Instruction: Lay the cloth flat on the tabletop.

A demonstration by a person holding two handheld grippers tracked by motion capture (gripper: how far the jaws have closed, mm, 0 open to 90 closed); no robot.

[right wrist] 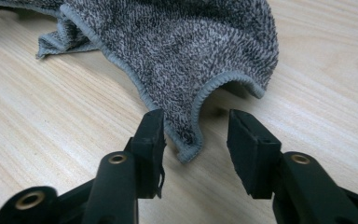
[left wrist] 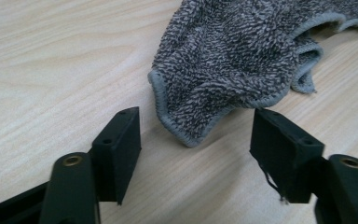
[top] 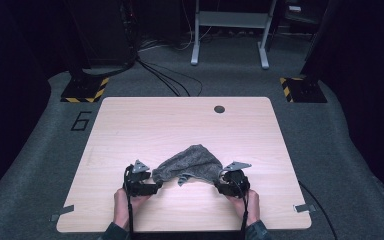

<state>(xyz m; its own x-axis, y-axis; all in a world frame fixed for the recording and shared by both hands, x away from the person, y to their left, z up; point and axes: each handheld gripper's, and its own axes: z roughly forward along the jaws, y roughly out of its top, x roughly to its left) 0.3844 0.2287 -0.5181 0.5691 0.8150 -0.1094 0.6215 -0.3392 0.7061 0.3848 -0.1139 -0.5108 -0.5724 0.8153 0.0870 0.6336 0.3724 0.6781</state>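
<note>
**Both grippers open at the corners of a grey towel**

A crumpled grey towel lies on the wooden table, toward the 6 o'clock edge in the high view, bunched into a low mound. The left gripper sits at the towel's 8 o'clock corner and the right gripper at its 4 o'clock corner, each held by a hand coming in from 6 o'clock.

In the left gripper view, the left gripper has its jaws spread wide, with a hemmed towel corner pointing down between them and touching neither.

In the right gripper view, the right gripper is also spread apart. A corner of the towel hangs into the gap, its edge right against the jaw at 9 o'clock and clear of the other one.
</note>
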